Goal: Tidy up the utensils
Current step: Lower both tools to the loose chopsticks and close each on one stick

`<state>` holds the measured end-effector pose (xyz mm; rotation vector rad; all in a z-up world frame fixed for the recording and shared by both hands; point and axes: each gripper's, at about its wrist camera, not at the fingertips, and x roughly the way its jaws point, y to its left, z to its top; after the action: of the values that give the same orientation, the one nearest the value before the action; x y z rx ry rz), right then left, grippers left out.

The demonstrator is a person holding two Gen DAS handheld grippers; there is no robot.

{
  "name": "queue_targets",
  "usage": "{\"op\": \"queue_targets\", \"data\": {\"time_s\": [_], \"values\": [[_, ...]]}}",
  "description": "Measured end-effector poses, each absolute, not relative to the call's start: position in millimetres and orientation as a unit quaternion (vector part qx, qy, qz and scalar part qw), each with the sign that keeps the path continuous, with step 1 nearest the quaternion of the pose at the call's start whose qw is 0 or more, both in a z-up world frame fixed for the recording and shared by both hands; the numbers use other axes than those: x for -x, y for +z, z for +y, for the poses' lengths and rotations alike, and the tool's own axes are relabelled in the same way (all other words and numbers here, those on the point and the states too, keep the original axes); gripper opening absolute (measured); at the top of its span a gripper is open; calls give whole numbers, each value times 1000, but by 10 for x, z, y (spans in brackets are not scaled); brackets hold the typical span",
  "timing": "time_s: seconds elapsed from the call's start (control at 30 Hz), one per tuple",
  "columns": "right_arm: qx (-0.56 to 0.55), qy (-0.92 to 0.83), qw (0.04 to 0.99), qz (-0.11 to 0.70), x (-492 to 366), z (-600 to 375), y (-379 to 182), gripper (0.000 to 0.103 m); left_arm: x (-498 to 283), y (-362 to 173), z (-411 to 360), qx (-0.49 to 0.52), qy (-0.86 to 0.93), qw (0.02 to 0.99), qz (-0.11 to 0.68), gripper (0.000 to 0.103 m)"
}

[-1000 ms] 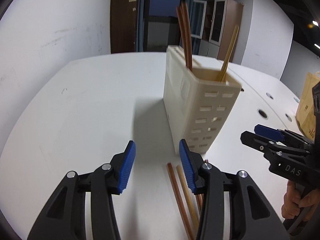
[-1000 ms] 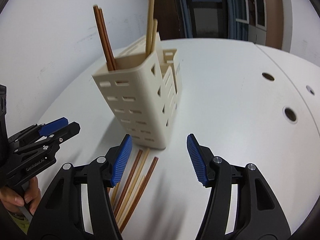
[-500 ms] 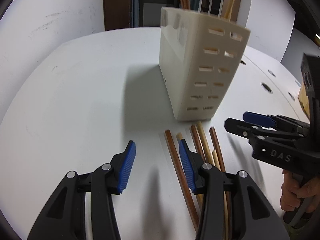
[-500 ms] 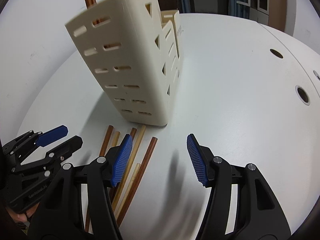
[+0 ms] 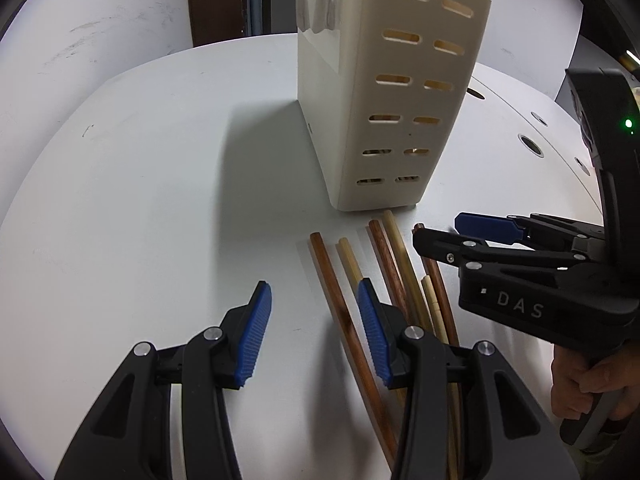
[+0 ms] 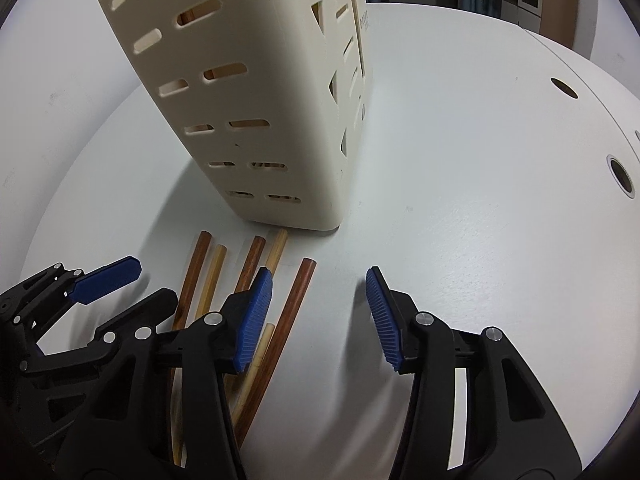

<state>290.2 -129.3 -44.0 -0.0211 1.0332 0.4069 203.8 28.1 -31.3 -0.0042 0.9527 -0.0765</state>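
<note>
A: So where's everything sitting right now?

B: The cream slotted utensil holder (image 5: 384, 92) stands upright on the white table (image 5: 140, 184), a few sticks poking out the top. Loose chopsticks (image 5: 394, 264), some dark brown and some pale, lie side by side on the table right in front of the holder's base, ends near it but not quite touching.

A: And the grippers?

B: The left gripper (image 5: 314, 332) has its blue pads spread apart with only bare table and one dark chopstick (image 5: 332, 280) running under the gap; nothing pinched. Its right finger sits over the bundle. The right gripper (image 6: 320, 312) has just been closing a bit, but its jaws are apart too, with bare table between them and nothing gripped. Its left finger overlaps the chopsticks, and one dark stick (image 6: 294, 304) lies just inside that pad.

A: Are they close to each other?

B: Yeah, side by side, both angled down at the pile. A hand (image 5: 580, 384) shows on the right one's handle.
</note>
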Motion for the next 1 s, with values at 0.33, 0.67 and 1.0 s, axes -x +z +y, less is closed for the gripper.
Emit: {"op": "queue_targets", "data": {"time_s": [0.33, 0.67, 1.0], "values": [[43, 186, 854, 483, -2790, -1224, -456, 42, -2171, -410, 282, 3, -27, 883, 469, 44], [65, 176, 853, 487, -2808, -1195, -436, 29, -2261, -463, 313, -12, -9, 882, 471, 44], [52, 180, 851, 490, -2849, -1311, -436, 7, -2427, -450, 169, -45, -27, 875, 481, 11]]}}
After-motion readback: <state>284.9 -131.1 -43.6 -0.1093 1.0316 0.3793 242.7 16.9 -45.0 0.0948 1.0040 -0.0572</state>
